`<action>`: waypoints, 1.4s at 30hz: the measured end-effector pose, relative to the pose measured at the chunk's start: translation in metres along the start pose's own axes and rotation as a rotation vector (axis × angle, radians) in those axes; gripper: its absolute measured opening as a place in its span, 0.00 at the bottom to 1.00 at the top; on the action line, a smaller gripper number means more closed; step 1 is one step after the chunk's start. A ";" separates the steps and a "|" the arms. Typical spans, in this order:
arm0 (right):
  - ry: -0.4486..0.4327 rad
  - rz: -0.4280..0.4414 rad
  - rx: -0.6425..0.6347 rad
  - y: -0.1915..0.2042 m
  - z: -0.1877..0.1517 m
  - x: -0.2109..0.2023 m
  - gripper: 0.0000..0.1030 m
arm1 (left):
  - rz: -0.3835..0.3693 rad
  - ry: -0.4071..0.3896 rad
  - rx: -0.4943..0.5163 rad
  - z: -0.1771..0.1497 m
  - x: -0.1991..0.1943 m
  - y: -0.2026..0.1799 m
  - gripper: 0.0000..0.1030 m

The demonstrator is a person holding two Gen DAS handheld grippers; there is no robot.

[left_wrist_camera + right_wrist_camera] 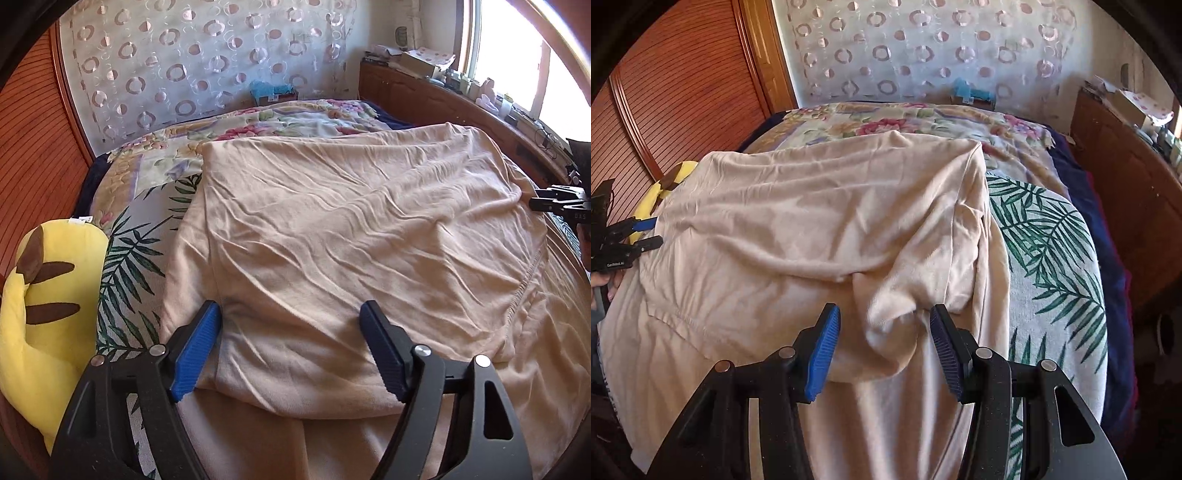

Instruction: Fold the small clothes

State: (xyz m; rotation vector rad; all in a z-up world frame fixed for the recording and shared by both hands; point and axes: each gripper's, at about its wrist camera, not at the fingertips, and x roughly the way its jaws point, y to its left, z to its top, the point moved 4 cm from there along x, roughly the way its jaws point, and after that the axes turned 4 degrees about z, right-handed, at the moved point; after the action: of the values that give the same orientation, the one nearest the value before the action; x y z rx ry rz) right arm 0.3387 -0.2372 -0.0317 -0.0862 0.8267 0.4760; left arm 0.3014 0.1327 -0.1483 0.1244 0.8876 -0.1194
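Note:
A wrinkled beige garment (351, 229) lies spread on the bed, its upper layer folded over a lower one. My left gripper (291, 306) stands open over the garment's near left edge; cloth lies under the wide-apart blue pads (195, 354) and neither presses on it. In the right wrist view the same garment (812, 229) has a bunched fold at its near right corner. My right gripper (884, 310) is open around that fold, the pads not pressing it. Each gripper also shows in the other's view: the right gripper (543, 201) at the right edge, the left gripper (646, 232) at the left edge.
The bed carries a palm-leaf sheet (1045, 251) and a floral blanket (258, 125) farther back. A yellow plush toy (51, 302) lies at the bed's left side. A wooden slatted door (683, 85) stands left, a cluttered wooden ledge (461, 99) right, a patterned curtain (207, 59) behind.

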 end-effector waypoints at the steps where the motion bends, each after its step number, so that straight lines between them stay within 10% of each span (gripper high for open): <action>1: -0.003 -0.004 -0.009 0.000 -0.002 0.004 0.42 | -0.001 0.001 0.001 0.000 0.000 0.000 0.77; 14: -0.046 -0.084 -0.074 0.014 -0.011 0.013 0.42 | -0.004 -0.012 -0.040 -0.004 -0.013 0.002 0.77; 23: -0.046 -0.073 -0.072 0.015 -0.009 0.013 0.43 | 0.086 -0.072 -0.122 -0.012 -0.048 0.033 0.53; 29: -0.046 -0.073 -0.072 0.015 -0.009 0.013 0.43 | 0.124 -0.022 -0.149 -0.014 -0.028 0.056 0.14; 42: -0.046 -0.071 -0.074 0.014 -0.009 0.014 0.43 | 0.120 -0.091 -0.096 0.002 -0.045 0.037 0.03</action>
State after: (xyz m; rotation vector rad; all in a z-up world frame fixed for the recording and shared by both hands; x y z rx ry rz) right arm 0.3343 -0.2220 -0.0462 -0.1717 0.7581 0.4402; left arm 0.2802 0.1711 -0.1095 0.0816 0.7914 0.0296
